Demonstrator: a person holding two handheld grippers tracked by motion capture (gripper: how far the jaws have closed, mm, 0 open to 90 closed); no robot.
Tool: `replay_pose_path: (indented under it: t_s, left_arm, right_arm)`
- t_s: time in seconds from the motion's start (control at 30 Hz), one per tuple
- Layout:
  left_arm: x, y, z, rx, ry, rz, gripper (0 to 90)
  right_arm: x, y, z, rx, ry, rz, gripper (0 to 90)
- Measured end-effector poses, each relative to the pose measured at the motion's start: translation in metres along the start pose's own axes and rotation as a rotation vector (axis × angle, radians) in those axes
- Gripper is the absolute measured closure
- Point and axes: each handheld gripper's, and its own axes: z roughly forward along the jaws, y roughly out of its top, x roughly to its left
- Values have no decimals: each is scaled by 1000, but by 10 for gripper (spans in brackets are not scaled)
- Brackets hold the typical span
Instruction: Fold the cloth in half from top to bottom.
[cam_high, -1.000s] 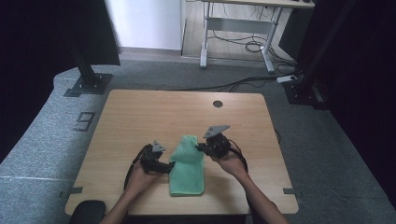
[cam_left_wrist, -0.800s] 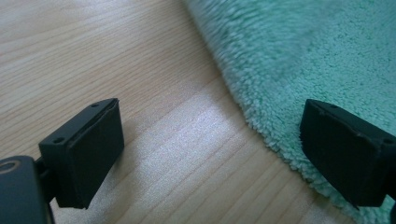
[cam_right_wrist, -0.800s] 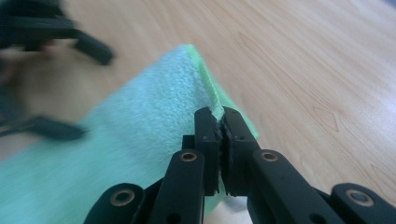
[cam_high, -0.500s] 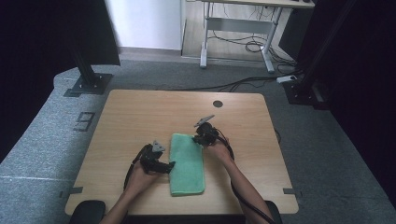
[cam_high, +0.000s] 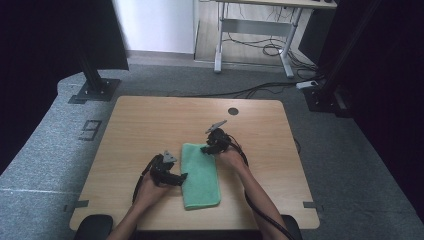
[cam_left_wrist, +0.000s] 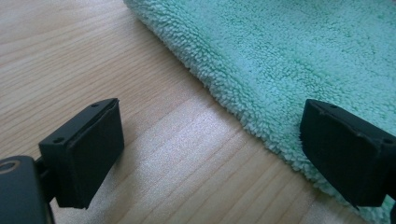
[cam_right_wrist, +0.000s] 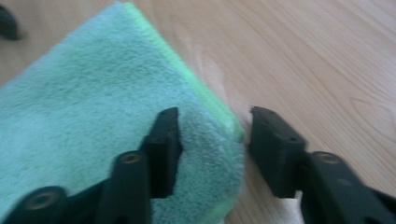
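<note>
A green terry towel lies folded flat on the wooden table, long side running away from me. My right gripper is at its far right corner. Its jaws have just been opening and now stand apart around that corner without pressing it. One jaw rests over the towel, the other over bare wood. My left gripper sits low at the towel's left edge, open. In the left gripper view one jaw is over wood and the other over the towel's fuzzy edge.
A dark round hole marks the table's far side. Black cables trail from both grippers toward the near edge. A white desk frame and loose cables stand on the grey floor beyond the table.
The right gripper came down and toward the left with the raised far end of the towel. The towel now lies flat, and the right jaws have spread apart. The left gripper stayed put.
</note>
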Motion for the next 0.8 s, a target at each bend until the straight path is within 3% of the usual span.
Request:
replay_pose_path:
  t_s: [0.13, 0.17, 0.33, 0.5, 0.57, 0.8]
  left_arm:
    - [0, 0, 0, 0, -1, 2, 67]
    - [0, 0, 0, 1, -1, 2, 67]
    - [0, 0, -1, 3, -5, 4, 72]
    - [-2, 0, -8, 9, -32, -19, 117]
    - [-5, -1, -7, 26, -14, -12, 116]
    - [-6, -4, -6, 18, 10, -11, 96]
  right_arm:
    - [-2, 4, 2, 9, 88, 9, 802]
    - [-1, 4, 3, 10, 102, 18, 821]
    - [1, 3, 2, 7, 95, 39, 848]
    - [9, 8, 1, 39, 48, -5, 850]
    - [10, 8, 0, 41, 44, -12, 849]
    - [14, 13, -21, -23, 51, -17, 850]
